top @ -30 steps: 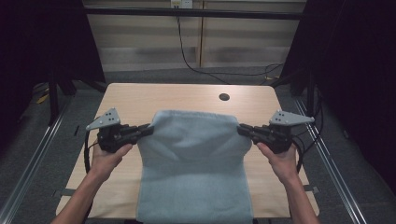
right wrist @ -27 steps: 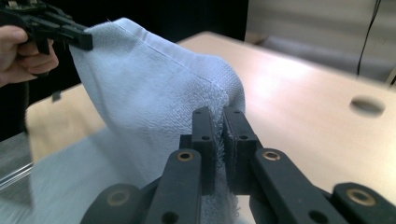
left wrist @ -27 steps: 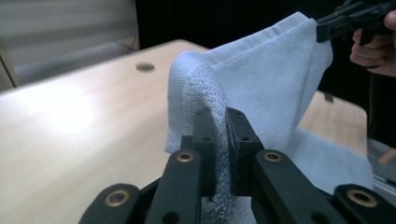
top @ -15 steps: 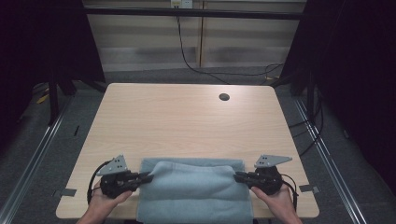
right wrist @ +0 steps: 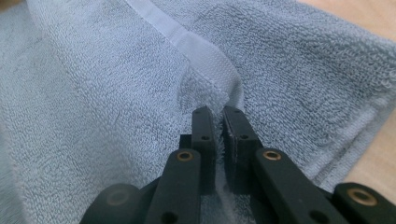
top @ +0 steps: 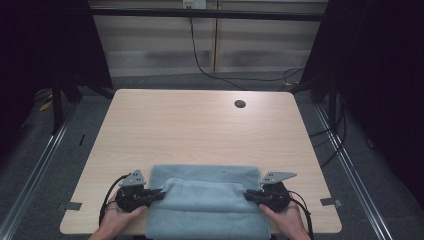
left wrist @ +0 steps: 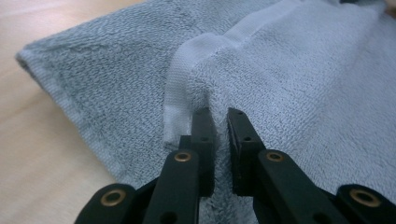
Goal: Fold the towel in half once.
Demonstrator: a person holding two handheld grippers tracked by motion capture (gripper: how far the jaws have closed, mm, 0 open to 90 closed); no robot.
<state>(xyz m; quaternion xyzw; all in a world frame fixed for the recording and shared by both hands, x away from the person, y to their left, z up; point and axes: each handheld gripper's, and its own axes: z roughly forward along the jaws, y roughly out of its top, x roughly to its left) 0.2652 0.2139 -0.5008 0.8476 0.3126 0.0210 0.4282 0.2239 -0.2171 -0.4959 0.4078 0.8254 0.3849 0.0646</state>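
Towel folding at a pale wooden desk [top: 200,125], seen from above: a light blue terry towel [top: 207,200] lies at the near edge of the desk, between a person's two hands, with its front part hanging over the edge toward the person. A folded upper layer rests on a lower layer that shows as a strip beyond it. The left gripper [top: 159,192] holds the left corner of that upper layer and the right gripper [top: 249,194] holds the right corner, both low at the desk surface. In the left gripper view, the left gripper's fingers [left wrist: 203,135] stand nearly closed, pinching a bunch of pile just beside the white hem band [left wrist: 175,93]. In the right gripper view, the right gripper's fingers [right wrist: 203,135] are likewise nearly closed on the cloth right under the hem band [right wrist: 205,56]. The step in hand appears to be laying this fold down flat. To do it well, both corners should probably stay level with each other and be drawn gently apart so the layer lies without wrinkles, with its sides lined up over the layer below. Letting go is best once the cloth rests fully on the desk, since an early release could let a corner flop back.
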